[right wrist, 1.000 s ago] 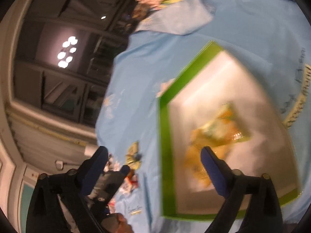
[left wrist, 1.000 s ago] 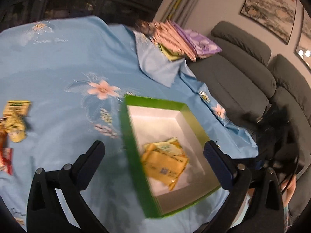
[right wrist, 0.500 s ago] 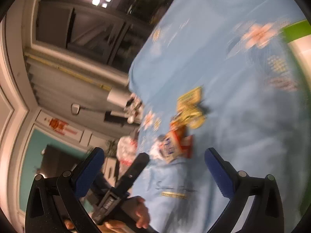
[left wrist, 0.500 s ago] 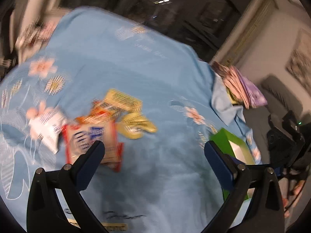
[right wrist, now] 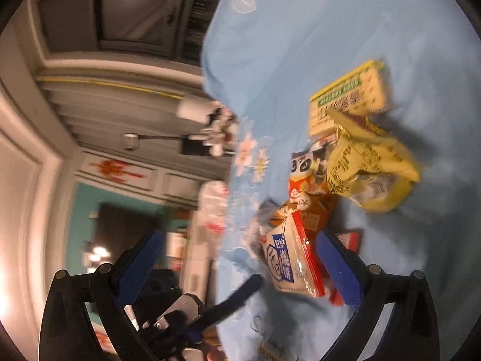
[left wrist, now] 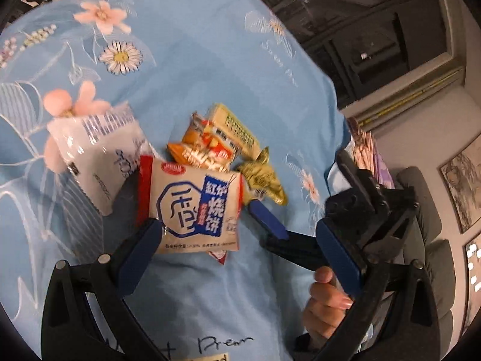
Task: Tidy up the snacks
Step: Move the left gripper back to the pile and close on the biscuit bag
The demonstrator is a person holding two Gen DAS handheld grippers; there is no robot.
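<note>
**Snacks heaped on blue cloth, both tools spread**

Snacks lie in a loose heap on the worktop, which is covered by a blue flowered cloth [left wrist: 210,45]. Nearest the left tool [left wrist: 237,224] is a biscuit pack [left wrist: 192,207], white and blue with red ends. It sits between this tool's fingers, close to the left one, and they are spread wide and press on nothing.

Behind the biscuit pack lie an orange pack [left wrist: 204,147] and a pale green pack [left wrist: 237,129], overlapping. A gold pack [left wrist: 264,177] is just to their right and a white pack [left wrist: 96,156] to the left, partly under the biscuit pack.

The right tool [right wrist: 240,234] comes in from the right, held by a hand [left wrist: 324,303]. Its fingers are also spread apart and grip nothing. In its own view the biscuit pack stands tilted on edge, close to the right finger. In the left view one blue finger of the right tool reaches the pack's right edge; I cannot tell if it touches.
</note>
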